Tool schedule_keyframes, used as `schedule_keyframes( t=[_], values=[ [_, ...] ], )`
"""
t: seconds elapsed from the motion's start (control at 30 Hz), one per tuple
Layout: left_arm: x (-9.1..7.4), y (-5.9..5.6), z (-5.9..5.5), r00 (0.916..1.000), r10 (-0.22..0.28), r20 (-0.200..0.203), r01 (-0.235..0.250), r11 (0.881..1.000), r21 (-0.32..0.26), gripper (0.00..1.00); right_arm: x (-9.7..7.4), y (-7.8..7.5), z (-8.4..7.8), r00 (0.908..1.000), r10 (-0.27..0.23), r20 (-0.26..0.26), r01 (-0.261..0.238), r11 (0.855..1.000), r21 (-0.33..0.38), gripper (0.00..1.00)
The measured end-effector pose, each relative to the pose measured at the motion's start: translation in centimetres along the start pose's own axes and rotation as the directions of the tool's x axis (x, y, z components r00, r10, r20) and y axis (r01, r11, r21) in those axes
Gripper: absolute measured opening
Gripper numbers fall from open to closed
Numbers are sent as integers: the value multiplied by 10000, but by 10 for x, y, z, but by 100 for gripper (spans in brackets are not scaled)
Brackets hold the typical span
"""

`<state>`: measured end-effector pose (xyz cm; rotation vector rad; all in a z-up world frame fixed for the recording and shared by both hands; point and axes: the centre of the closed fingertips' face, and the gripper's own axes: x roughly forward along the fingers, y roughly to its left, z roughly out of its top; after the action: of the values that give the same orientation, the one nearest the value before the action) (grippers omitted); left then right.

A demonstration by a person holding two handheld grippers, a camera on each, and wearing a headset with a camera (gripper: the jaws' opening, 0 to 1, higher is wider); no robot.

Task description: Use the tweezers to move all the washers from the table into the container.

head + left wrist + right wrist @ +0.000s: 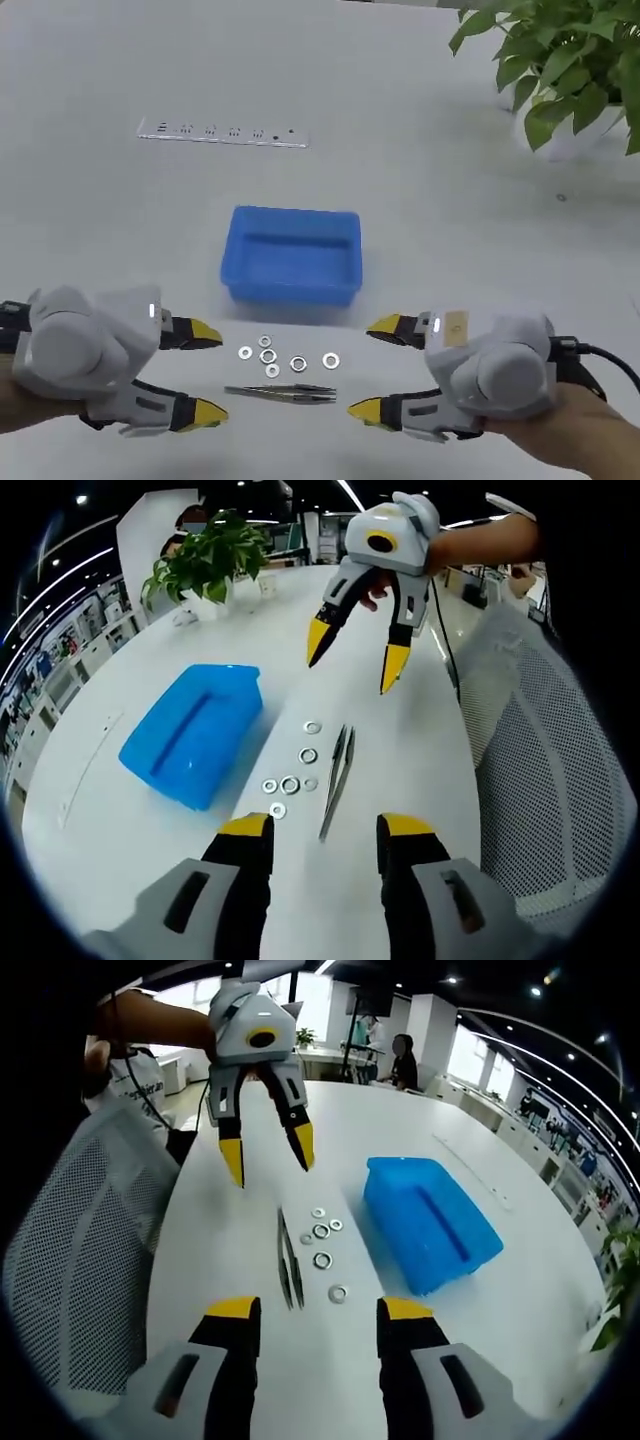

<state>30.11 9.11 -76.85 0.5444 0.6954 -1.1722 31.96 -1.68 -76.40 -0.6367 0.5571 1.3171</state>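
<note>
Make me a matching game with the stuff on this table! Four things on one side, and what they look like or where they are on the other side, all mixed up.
Things:
1. tweezers
2. container
3. washers
4. plant

Clues:
A. blue
B. green, at the far right
C. long and thin, lying flat
D. small silver rings, loose in a cluster

Pairs: 1-C, 2-A, 3-D, 4-B
</note>
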Motion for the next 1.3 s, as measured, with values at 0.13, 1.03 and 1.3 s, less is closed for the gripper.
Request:
schedule_keyframes(
  t=[0.13,1.03,1.3],
  values=[
    [6,1,-3,9998,-110,-154,112,9998,138,42,10,2,0,9996,260,-109,-262,9995,-186,43],
    [33,-2,-26,9878,-950,-1235,1069,9898,936,14,56,23,-6,9804,1762,-885,-1856,9762,-1121,20],
    [35,0,-29,9855,-1023,-1353,1171,9874,1062,9,61,24,-8,9785,1786,-1032,-1900,9752,-1133,16]
  ],
)
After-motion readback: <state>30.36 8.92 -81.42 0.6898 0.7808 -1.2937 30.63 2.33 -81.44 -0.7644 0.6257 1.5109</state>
